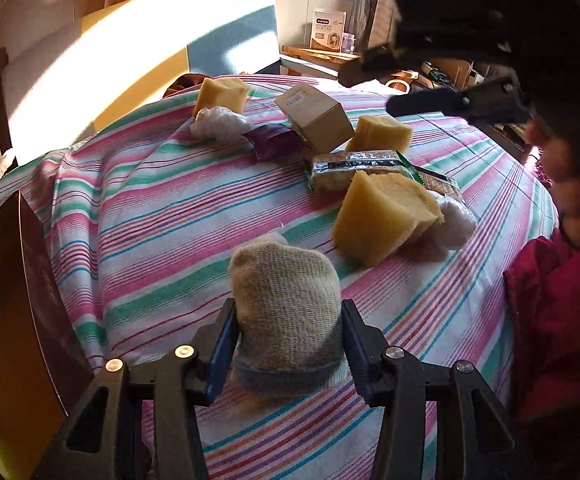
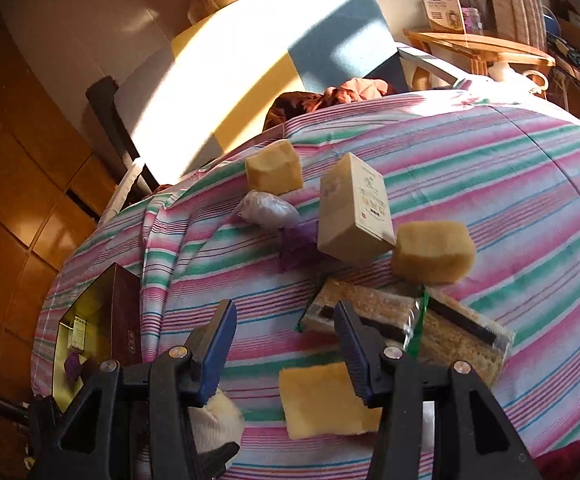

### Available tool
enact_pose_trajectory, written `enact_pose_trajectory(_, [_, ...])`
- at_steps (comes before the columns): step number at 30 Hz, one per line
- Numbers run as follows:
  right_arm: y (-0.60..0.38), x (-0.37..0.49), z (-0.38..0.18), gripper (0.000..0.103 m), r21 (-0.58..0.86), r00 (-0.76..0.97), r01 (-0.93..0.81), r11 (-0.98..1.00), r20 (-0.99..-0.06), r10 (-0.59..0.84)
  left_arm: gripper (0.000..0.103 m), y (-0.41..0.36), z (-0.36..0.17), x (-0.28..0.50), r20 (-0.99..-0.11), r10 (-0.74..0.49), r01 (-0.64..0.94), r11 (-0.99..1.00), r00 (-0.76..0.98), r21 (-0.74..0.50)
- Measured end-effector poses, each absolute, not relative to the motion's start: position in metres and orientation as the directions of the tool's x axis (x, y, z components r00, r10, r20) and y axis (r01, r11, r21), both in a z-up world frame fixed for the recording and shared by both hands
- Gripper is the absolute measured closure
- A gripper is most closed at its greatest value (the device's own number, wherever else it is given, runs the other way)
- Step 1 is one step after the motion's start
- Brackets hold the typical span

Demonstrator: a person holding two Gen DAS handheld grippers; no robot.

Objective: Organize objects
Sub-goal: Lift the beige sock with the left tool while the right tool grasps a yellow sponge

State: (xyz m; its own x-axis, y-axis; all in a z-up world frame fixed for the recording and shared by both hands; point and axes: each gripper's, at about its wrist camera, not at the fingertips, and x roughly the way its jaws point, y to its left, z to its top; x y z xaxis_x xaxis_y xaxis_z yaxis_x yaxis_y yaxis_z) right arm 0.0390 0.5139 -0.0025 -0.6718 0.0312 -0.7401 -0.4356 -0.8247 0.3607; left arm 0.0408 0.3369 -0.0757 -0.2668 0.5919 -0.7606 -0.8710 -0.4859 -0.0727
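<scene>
My left gripper (image 1: 288,314) is shut on a rolled grey sock (image 1: 286,300), held low over the striped cloth (image 1: 150,220). The sock's pale tip also shows in the right wrist view (image 2: 218,416). My right gripper (image 2: 286,316) is open and empty, hovering above the cloth; it appears dark at the top right of the left wrist view (image 1: 374,84). Below it lie a yellow sponge (image 2: 322,398) and cracker packs (image 2: 374,312). Further sponges (image 1: 386,220) (image 1: 222,94) (image 1: 380,132), a cardboard box (image 1: 318,116), a purple packet (image 1: 274,140) and white plastic wads (image 1: 218,124) lie beyond.
An open dark red box with a gold inside (image 1: 14,300) stands at the cloth's left edge; it also shows in the right wrist view (image 2: 102,320). A red garment (image 1: 550,320) lies at the right edge. A chair and wooden shelf (image 2: 478,44) stand behind the table.
</scene>
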Motion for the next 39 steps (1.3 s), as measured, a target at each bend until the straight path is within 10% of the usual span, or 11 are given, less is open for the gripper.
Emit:
enact_pose_trajectory(11, [0.55, -0.113, 0.002, 0.019, 0.151, -0.587, -0.285, -0.947, -0.808, 0.048, 0.053, 0.333, -0.083, 0.034, -0.725, 0.645, -0.862, -0.486, -0.241, -0.146])
enact_pose_trajectory(22, [0.577, -0.195, -0.054, 0.018, 0.09, -0.45, -0.272, -0.958, -0.892, 0.044, 0.052, 0.332, -0.085, 0.031, -0.71, 0.667, -0.857, -0.482, -0.224, -0.181])
enact_pose_trajectory(24, [0.574, -0.198, -0.062, 0.037, 0.092, -0.429, -0.291, -0.952, -0.902, 0.044, 0.052, 0.332, -0.086, 0.03, -0.71, 0.668, -0.856, -0.483, -0.222, -0.186])
enact_pose_trajectory(39, [0.517, -0.052, 0.004, 0.04, 0.129, -0.584, -0.264, -0.956, -0.81, 0.051, 0.053, 0.326, -0.072, 0.043, -0.718, 0.653, -0.854, -0.494, -0.241, -0.163])
